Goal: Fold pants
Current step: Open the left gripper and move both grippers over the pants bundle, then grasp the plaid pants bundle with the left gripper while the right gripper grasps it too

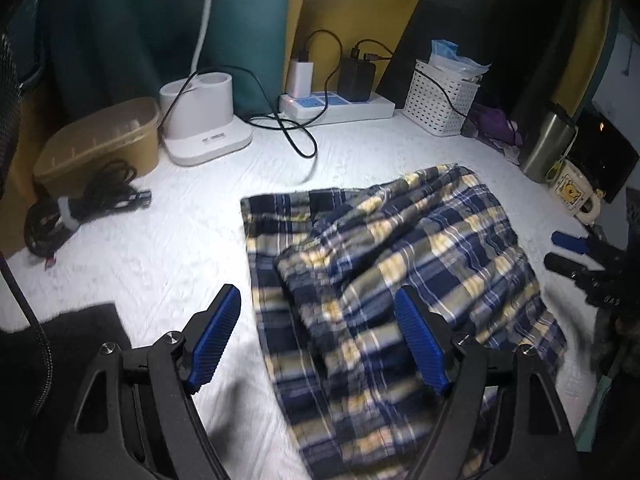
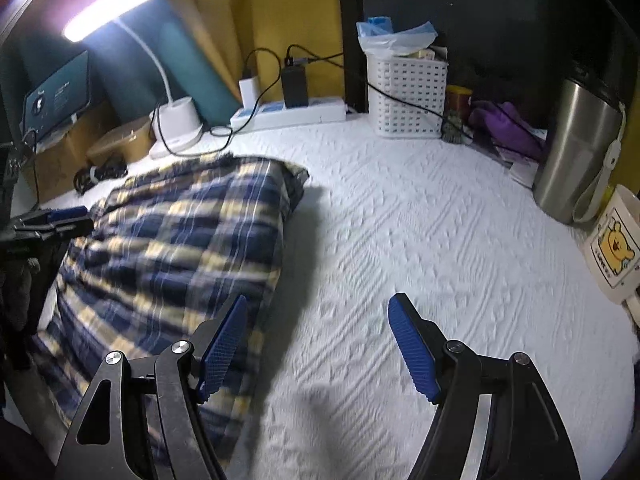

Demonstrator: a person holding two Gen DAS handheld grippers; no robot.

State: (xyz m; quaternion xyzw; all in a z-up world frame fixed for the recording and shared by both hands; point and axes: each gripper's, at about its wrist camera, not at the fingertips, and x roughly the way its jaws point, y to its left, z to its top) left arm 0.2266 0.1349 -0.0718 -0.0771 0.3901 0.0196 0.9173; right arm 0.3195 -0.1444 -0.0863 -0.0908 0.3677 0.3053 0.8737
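White textured bedding (image 2: 420,240) under lamp (image 2: 108,4), yellow wall (image 2: 288,20) behind.

I saw pants (image 1: 400,264) plaid in navy, yellow and white; the bedspread (image 2: 420,240) was white; my gripper pads (image 1: 216,340) were blue.

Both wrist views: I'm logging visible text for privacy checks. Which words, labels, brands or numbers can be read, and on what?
"049", uncertain: pale digits on the black body of the right gripper, left wrist view.
Mug with a yellow bear: small print beside the bear, too small to read.
Screen at far left: pale logo and lines, blurred.
Lamp base: small grey marks, unreadable.
Power strip: no legible marking.
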